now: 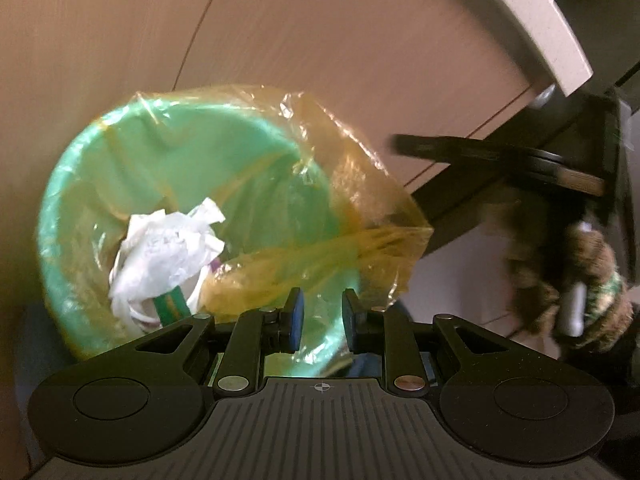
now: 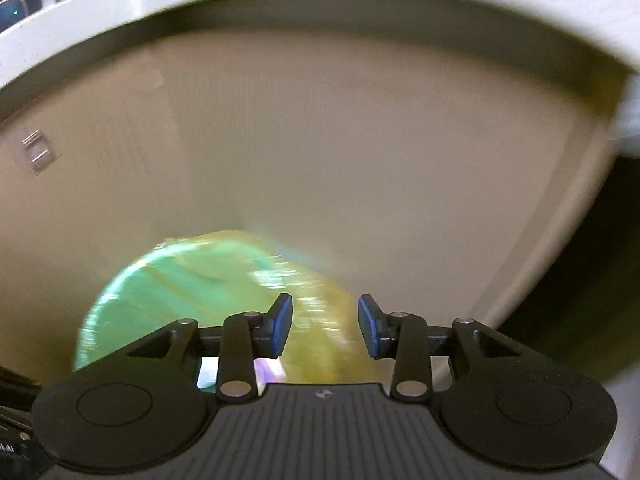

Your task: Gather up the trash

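Left gripper point(image 1: 322, 320): jaws set narrowly apart, nothing between the blue pads; pointed down over the near rim of the bin.
Right gripper point(image 2: 325, 326): jaws parted somewhat wider, pads clear of any object; nothing held.
Green bin point(image 1: 80, 208): round, on the floor, close against a beige cabinet front point(image 1: 320, 40); lies below and ahead of both grippers.
Yellow liner bag point(image 1: 372, 200): translucent, draped inside the bin and bunched loosely over its right rim.
Crumpled white paper point(image 1: 168, 248): at the bottom of the bin, left of centre, on top of other scraps, one of them green.
Gloved hand point(image 1: 576, 280): at right in the left wrist view, wrapped round the handle of the other gripper.
Right wrist view: heavily blurred; bin and liner visible only as green and yellow smears.
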Tool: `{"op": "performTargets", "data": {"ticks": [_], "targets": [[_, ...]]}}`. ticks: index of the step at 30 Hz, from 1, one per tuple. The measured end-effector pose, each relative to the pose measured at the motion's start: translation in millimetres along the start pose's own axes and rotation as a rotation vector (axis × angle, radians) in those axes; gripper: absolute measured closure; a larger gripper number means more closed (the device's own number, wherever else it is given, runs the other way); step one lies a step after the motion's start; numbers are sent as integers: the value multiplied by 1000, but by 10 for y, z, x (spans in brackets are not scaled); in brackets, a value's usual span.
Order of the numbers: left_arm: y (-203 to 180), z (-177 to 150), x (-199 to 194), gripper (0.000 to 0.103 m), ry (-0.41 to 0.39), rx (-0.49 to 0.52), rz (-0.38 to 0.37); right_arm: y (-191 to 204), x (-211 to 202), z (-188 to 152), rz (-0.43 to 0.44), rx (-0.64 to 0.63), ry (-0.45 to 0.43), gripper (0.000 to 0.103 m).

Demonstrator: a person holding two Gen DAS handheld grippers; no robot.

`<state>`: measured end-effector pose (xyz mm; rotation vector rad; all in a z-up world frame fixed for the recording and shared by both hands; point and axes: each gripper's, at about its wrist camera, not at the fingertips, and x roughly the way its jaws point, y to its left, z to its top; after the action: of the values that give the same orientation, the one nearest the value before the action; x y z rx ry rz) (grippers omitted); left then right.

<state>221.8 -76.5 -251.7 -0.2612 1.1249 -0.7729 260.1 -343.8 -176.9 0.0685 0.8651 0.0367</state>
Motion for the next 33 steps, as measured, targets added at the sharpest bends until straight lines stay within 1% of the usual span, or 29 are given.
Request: {"op": "performTargets", "data": {"ticks": [1, 2, 5, 6, 9, 11, 13, 14, 15, 18, 19, 22, 23, 28, 30, 31, 33], "targets": [[-17, -8, 80, 80, 17, 12, 14, -15, 184, -12, -15, 15, 23, 68], [-22, -42, 171, 80, 45, 24, 27, -56, 350, -36, -48, 36, 40, 68], [26, -170, 373, 80, 131, 16, 39, -308, 785, -137, -180, 126, 67, 68], [53, -212, 397, 80, 151, 12, 39, -403, 889, -174, -203, 158, 84, 68], [77, -285, 443, 80, 187, 9, 35, -620, 1078, -283, -160, 228, 134, 68], [77, -291, 447, 80, 196, 13, 36, -683, 1141, -333, -147, 230, 151, 68], [70, -300, 425, 80, 205, 14, 38, -773, 1257, -346, -119, 247, 179, 66], [73, -314, 417, 80, 211, 15, 42, -831, 1353, -352, -105, 267, 209, 64], [70, -324, 414, 80, 216, 17, 50, -871, 1427, -349, -94, 290, 228, 55], [47, -351, 396, 80, 224, 26, 65, -1065, 1515, -321, -88, 355, 232, 46], [46, -358, 388, 80, 225, 30, 65, -1113, 1506, -323, -89, 364, 235, 44], [25, -390, 342, 80, 229, 35, 66, -1150, 1369, -376, -128, 349, 215, 43], [23, -403, 338, 80, 232, 36, 69, -1135, 1269, -404, -154, 326, 196, 43], [11, -452, 341, 79, 255, 57, 86, -1023, 740, -456, -258, 205, 99, 34], [4, -458, 284, 80, 248, 64, 80, -979, 517, -441, -248, 195, 43, 34], [6, -457, 251, 80, 244, 63, 70, -1035, 451, -410, -240, 210, 19, 34], [5, -451, 176, 80, 228, 62, 54, -1172, 342, -326, -196, 284, 9, 34]]}}
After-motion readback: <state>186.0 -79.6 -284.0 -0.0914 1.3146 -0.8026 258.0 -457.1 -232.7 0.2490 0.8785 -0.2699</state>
